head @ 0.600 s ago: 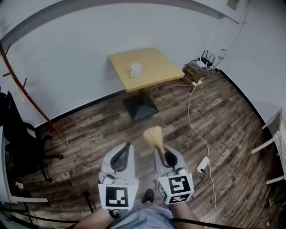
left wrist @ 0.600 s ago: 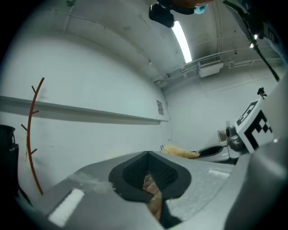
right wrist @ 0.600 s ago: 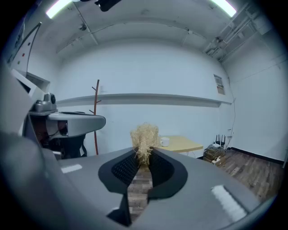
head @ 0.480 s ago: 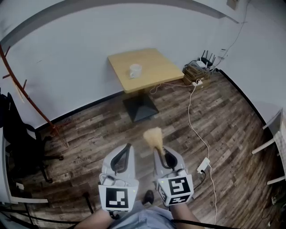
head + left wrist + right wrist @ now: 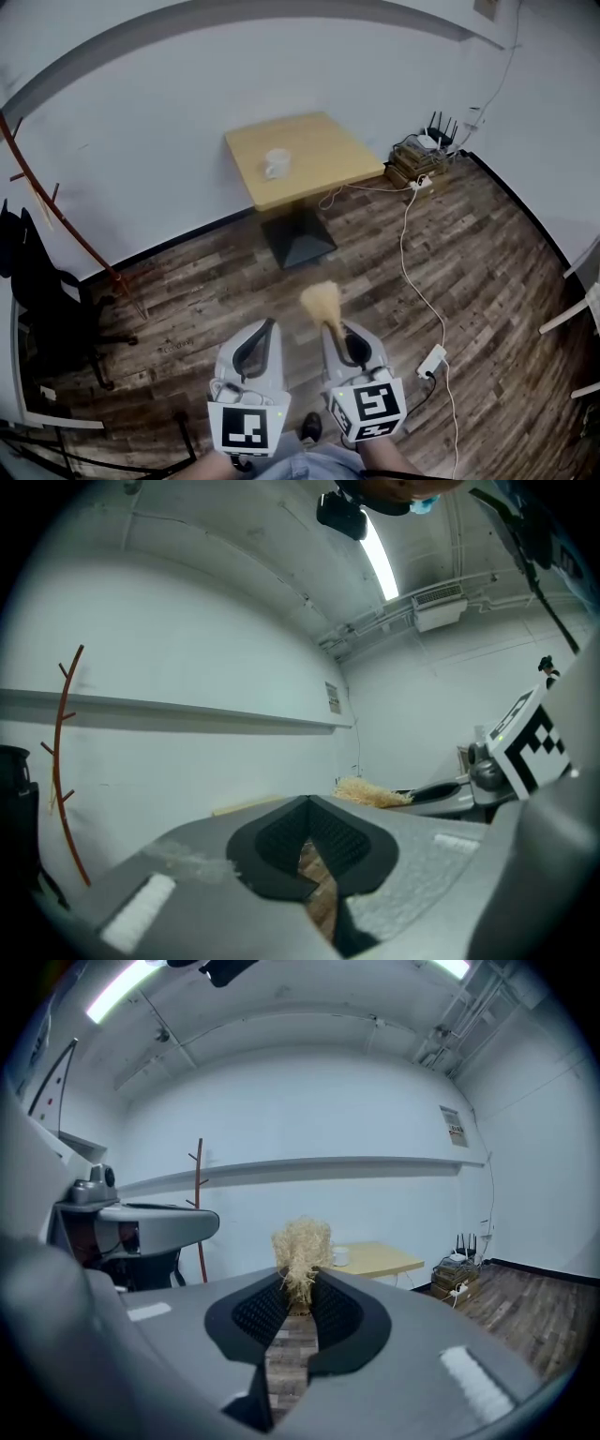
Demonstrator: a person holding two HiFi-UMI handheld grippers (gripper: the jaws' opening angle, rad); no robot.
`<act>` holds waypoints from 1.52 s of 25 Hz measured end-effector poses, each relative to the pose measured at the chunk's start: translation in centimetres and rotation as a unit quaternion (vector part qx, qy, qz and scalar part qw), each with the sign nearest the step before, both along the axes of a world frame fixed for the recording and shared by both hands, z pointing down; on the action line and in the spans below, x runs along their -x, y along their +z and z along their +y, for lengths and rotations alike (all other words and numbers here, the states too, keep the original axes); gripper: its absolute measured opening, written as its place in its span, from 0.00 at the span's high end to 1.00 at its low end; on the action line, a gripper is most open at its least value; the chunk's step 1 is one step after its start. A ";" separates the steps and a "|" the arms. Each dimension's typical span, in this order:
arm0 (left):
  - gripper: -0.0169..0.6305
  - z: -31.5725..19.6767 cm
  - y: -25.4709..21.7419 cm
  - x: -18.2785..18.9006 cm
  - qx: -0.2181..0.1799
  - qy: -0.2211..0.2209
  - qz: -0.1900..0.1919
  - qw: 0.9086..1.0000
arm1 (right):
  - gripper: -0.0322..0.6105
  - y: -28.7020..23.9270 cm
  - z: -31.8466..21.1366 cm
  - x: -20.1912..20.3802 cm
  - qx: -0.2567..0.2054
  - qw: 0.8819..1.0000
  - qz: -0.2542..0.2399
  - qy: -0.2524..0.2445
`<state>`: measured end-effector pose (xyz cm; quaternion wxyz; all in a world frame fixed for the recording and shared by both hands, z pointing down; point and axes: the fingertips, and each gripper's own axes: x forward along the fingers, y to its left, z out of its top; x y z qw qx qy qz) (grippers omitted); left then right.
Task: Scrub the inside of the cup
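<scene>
**Both grippers out front, cup well ahead on the table**

Head view: You stand on the wood floor [image 5: 487, 253]. Your left gripper [image 5: 265, 325] and right gripper [image 5: 335, 328] are side by side, low in frame. The straw brush [image 5: 322, 301] sticks forward out of the right one. The cup [image 5: 276, 163] sits on the small table [image 5: 328, 150] by the wall, well apart from both grippers.

Left gripper view: Your left gripper [image 5: 308, 806] has its jaws pressed together at the tips with nothing between them. The brush [image 5: 370, 792] and right gripper [image 5: 448, 794] show to its right.

Right gripper view: Your right gripper [image 5: 298, 1296] pinches the brush [image 5: 302, 1244] at its base, bristles fanning up past the jaw tips. Beyond it, the cup [image 5: 339, 1256] stands on the table [image 5: 380, 1260], far off.
</scene>
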<state>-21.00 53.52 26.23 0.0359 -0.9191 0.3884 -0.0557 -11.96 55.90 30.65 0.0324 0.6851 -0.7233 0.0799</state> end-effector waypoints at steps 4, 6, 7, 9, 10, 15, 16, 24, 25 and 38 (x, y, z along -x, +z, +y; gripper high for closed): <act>0.94 0.0 1.0 -1.1 0.008 -0.012 -0.010 1.000 | 0.86 0.9 0.1 -1.7 0.007 1.000 -0.010 -0.006; 0.94 -0.4 1.5 -1.2 0.012 -0.017 -0.016 1.000 | 0.85 1.7 -0.3 -2.2 0.015 1.000 -0.017 -0.006; 0.94 -0.7 1.8 -1.3 0.017 -0.019 -0.018 1.000 | 0.86 2.0 -0.7 -2.5 0.019 1.000 -0.020 -0.007; 0.94 -1.7 2.3 -1.5 0.025 -0.024 -0.017 0.999 | 0.85 2.5 -1.7 -3.1 0.024 0.999 -0.022 -0.006; 0.94 -2.4 2.6 -1.6 0.028 -0.026 -0.016 0.999 | 0.85 2.7 -2.4 -3.3 0.026 0.999 -0.023 -0.006; 0.94 -7.3 4.1 -2.3 0.044 -0.034 -0.012 0.998 | 0.85 4.2 -6.6 -4.2 0.043 0.999 -0.021 -0.009; 0.94 -8.5 4.4 -2.6 0.046 -0.033 -0.012 0.998 | 0.85 4.4 -7.7 -4.5 0.046 0.999 -0.020 -0.011; 0.94 -20.3 2.8 -4.0 0.033 -0.023 0.011 0.999 | 0.86 2.8 -19.2 -5.0 0.041 0.999 -0.012 -0.015; 0.94 -21.6 2.5 -4.0 0.031 -0.022 0.014 0.999 | 0.86 2.4 -20.5 -5.2 0.038 0.999 -0.009 -0.014; 0.94 -31.7 -0.1 -5.6 0.009 0.008 0.047 0.999 | 0.86 -1.2 -30.5 -6.3 0.008 1.000 0.025 0.004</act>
